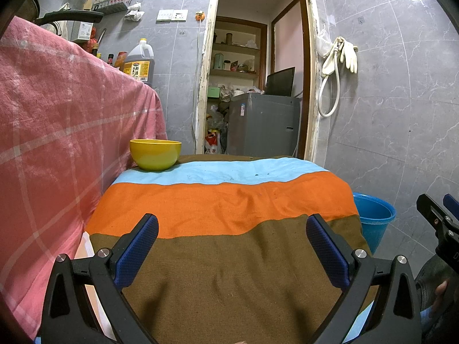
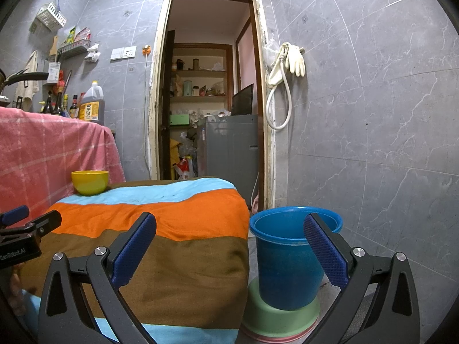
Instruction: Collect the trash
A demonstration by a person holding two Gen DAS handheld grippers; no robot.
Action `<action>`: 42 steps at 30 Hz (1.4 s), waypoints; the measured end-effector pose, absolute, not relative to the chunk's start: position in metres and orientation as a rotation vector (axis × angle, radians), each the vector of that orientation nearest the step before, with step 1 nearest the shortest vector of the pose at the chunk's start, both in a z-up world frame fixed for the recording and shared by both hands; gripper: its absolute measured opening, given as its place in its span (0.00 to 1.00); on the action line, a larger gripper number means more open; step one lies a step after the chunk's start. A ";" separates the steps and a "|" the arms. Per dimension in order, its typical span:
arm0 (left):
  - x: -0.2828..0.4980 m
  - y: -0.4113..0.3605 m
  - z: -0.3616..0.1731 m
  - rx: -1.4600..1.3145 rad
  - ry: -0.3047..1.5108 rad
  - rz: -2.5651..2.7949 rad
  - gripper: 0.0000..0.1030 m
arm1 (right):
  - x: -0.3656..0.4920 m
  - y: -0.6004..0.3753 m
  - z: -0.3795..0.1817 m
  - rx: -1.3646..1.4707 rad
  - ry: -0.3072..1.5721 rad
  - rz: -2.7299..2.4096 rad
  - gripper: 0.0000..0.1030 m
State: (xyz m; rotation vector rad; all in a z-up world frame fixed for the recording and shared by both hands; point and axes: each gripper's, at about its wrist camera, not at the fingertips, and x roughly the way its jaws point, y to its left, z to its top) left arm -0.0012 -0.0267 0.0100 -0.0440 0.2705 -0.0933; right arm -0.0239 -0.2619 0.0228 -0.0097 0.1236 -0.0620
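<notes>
Grey marbled wall tiles (image 1: pixel 401 114) back the left wrist view, with an open doorway (image 1: pixel 258 71) at centre far showing wooden shelves and a grey appliance (image 1: pixel 264 123). Near field: a low surface draped in a striped cloth of light blue, orange and brown bands (image 1: pixel 229 206). One round yellow bowl (image 1: pixel 155 154) stands upright on the far left corner of that cloth, on the blue band, just beside a pink checked cloth (image 1: pixel 57 114) hanging over a taller counter at left. Large amber jug with yellow cap (image 1: pixel 139 63) and smaller bottles stand on that counter. Pale rubber gloves (image 1: pixel 348 54) and a white hose hang on the right wall. Left gripper (image 1: pixel 232 243): blue-padded fingers spread wide, nothing between them, poised over the brown band. Blue plastic bucket (image 1: pixel 373 218), partly hidden past the right edge of the cloth; the other gripper's black tip shows at far right. No loose trash can be made out on the cloth. Right wrist view: same tiled room and doorway (image 2: pixel 209 86). Right gripper (image 2: pixel 229 246): fingers spread wide, holding nothing, above the right edge of the striped cloth (image 2: pixel 157 220). Blue bucket (image 2: pixel 287 266), upright and open, stands on an upturned green basin (image 2: pixel 278 321) on the floor just right of the cloth. Yellow bowl (image 2: pixel 90 183) at far left; left gripper's tip (image 2: pixel 31 223) at the left edge.
</notes>
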 end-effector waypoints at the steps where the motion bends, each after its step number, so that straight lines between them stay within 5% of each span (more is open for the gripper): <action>1: -0.001 -0.027 0.010 -0.044 0.270 -0.093 0.98 | -0.024 -0.262 0.023 -0.010 0.124 -0.061 1.00; 42: 0.000 -0.025 0.006 -0.047 0.276 -0.089 0.98 | -0.023 -0.262 0.023 -0.010 0.126 -0.061 1.00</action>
